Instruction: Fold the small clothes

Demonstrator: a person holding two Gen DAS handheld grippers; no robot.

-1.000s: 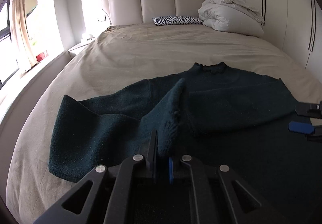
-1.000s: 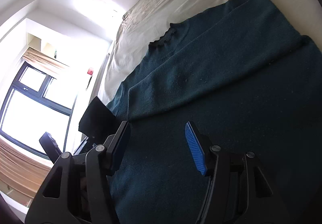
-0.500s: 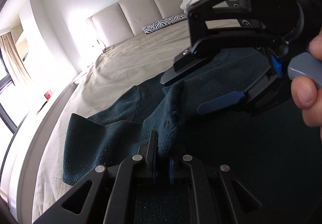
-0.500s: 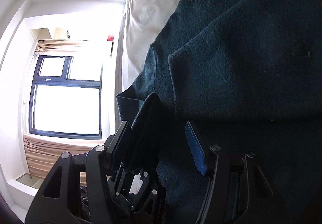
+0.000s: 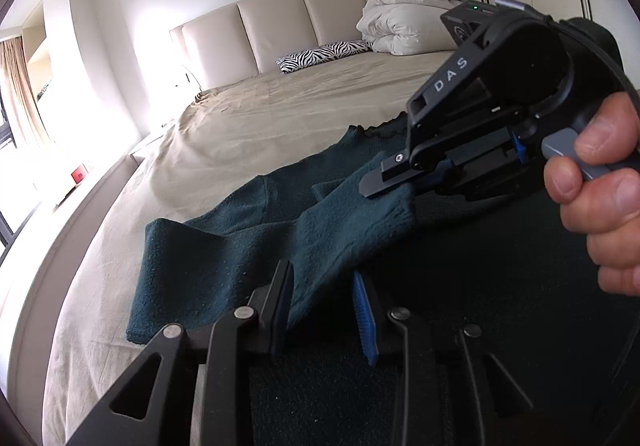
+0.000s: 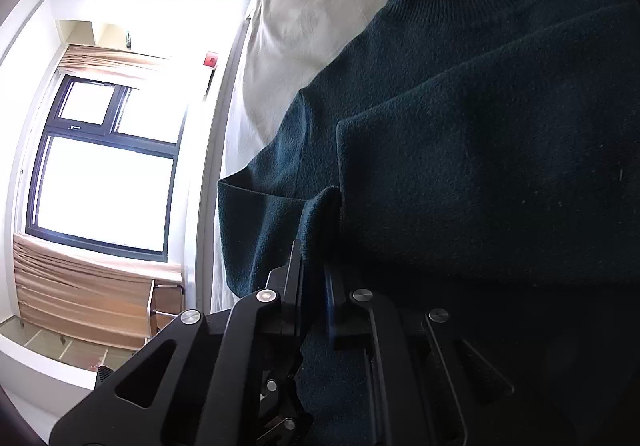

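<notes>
Teal sweater [image 5: 248,246] flat on bed [image 5: 280,105]. Right claw [image 5: 390,179] just closed, clamped on sleeve [image 5: 360,230]; left claw [image 5: 322,306] just opening, apart w/ sleeve between.

My matt black plastic left gripper [image 5: 324,310] with its ribbed blue pad sits on the fuzzy dark-teal knit sweater [image 5: 224,246]; around the sweater, creased beige bedsheet [image 5: 280,113] cloth

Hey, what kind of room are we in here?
Most likely a bedroom: a wide bed with a padded headboard, a zebra-print pillow and a bundled white duvet, and a curtained window.
</notes>
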